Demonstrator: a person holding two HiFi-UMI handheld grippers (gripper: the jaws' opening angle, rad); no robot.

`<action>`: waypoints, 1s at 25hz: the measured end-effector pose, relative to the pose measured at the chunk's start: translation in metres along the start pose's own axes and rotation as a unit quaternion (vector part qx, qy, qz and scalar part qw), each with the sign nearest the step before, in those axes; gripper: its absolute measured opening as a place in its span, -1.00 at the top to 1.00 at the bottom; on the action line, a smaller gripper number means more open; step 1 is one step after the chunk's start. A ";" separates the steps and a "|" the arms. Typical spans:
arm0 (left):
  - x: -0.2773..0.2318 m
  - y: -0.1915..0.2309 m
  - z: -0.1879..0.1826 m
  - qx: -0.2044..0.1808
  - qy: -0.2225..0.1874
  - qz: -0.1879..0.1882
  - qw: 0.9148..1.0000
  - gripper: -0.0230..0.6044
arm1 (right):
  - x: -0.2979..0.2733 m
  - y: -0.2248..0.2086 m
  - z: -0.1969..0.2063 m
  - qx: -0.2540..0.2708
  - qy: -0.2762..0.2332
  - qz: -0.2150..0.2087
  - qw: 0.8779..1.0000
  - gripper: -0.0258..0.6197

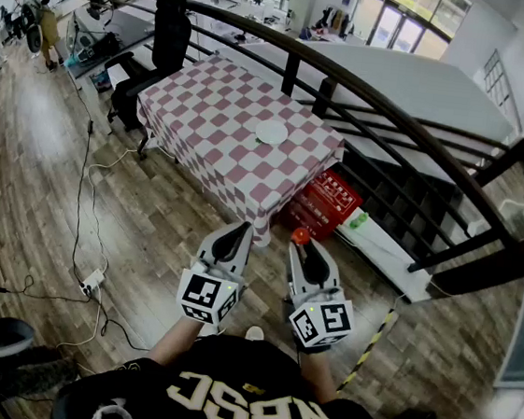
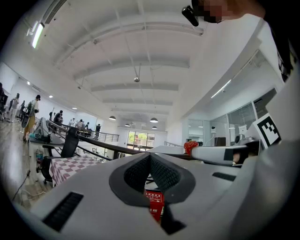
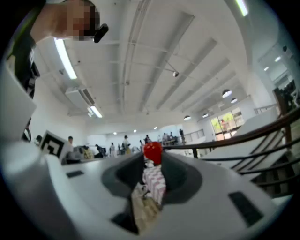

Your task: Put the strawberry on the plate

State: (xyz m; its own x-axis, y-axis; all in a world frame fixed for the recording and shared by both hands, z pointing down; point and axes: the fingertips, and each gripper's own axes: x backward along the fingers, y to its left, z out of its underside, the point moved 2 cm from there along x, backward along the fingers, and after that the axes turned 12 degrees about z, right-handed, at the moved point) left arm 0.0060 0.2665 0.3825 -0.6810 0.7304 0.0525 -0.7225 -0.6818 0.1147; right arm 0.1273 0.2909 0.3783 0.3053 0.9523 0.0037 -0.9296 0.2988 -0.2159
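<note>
A small red strawberry [image 1: 300, 235] is pinched at the tips of my right gripper [image 1: 301, 244], which is held in the air over the wooden floor, short of the table. From the right gripper view, the strawberry [image 3: 153, 152] sits between the two pads, with the checked cloth showing below it. My left gripper [image 1: 238, 233] hangs beside it to the left, its jaws shut with nothing in them. The white plate [image 1: 271, 133] lies on the pink-and-white checked table [image 1: 219, 105] ahead. The left gripper view also catches the strawberry [image 2: 190, 146] and the table [image 2: 70, 166].
A red crate [image 1: 327, 202] stands under the table's near right corner. A black curved railing [image 1: 395, 111] runs behind the table. A black office chair [image 1: 163, 42] stands at its far left. Cables and a power strip [image 1: 92, 280] lie on the floor to my left.
</note>
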 end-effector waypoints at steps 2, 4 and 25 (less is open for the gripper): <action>0.000 -0.006 0.004 0.000 0.006 0.000 1.000 0.90 | 0.002 -0.002 0.000 -0.001 -0.001 -0.002 1.000 0.54; -0.002 -0.014 0.006 0.000 0.011 0.008 1.000 0.90 | 0.004 -0.004 -0.001 -0.001 -0.004 -0.009 1.000 0.54; -0.053 -0.004 0.025 0.004 0.026 0.011 1.000 0.90 | -0.044 -0.064 0.023 -0.017 0.016 0.001 1.000 0.54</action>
State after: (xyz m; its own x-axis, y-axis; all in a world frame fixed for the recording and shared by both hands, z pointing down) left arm 0.0475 0.2316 0.4045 -0.7023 0.7119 0.0041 -0.7062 -0.6974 0.1220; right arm 0.1685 0.2314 0.4145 0.3106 0.9501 -0.0287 -0.9228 0.2941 -0.2489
